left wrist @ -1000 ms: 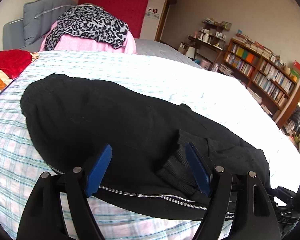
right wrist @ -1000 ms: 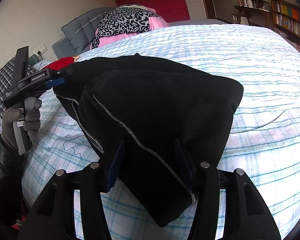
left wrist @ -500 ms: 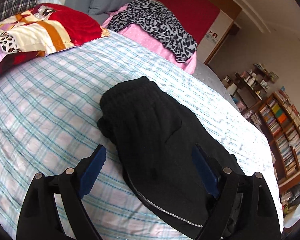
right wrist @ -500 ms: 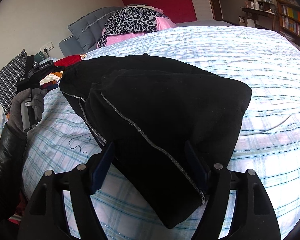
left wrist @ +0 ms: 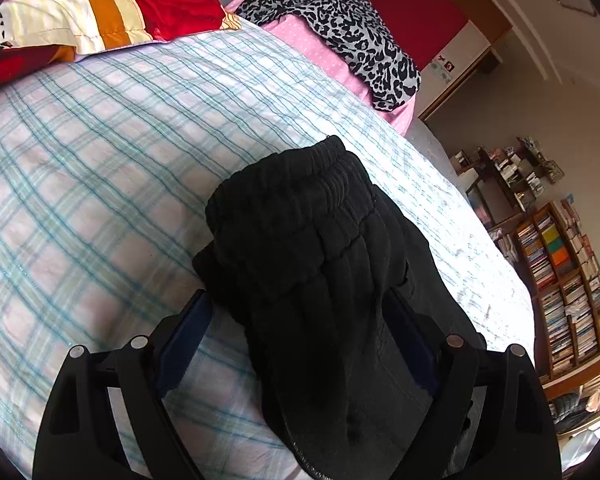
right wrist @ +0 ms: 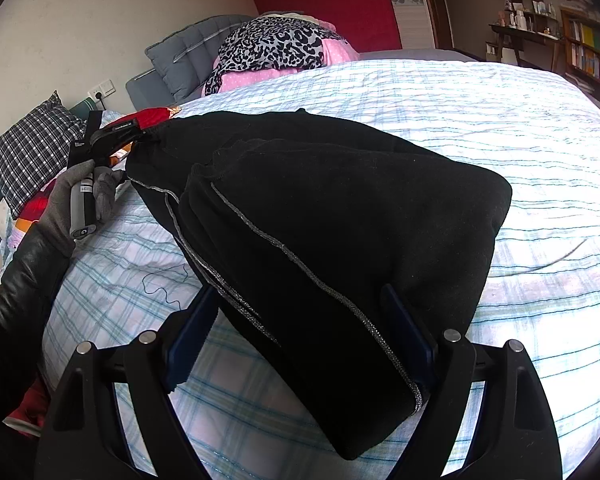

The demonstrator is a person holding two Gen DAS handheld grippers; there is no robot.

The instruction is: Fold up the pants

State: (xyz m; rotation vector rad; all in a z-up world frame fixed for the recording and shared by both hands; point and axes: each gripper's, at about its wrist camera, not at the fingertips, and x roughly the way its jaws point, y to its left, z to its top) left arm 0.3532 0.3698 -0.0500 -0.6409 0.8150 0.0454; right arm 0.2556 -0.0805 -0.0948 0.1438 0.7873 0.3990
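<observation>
We have the black pants folded on the checked bed, toward its near edge. Our right tool is opening around the hem end; the left tool, wide apart, straddles the waistband, gripping nothing, probably lining up another fold.

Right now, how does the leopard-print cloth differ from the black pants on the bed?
The grey leopard-print cloth is patterned with dark spots; the black pants are plain apart from a silvery side stripe. The leopard-print cloth lies draped over a pink pillow at the head of the bed; the black pants lie folded on the checked bedsheet, between both grippers' open fingers. Both are soft fabric, lying still.
</observation>
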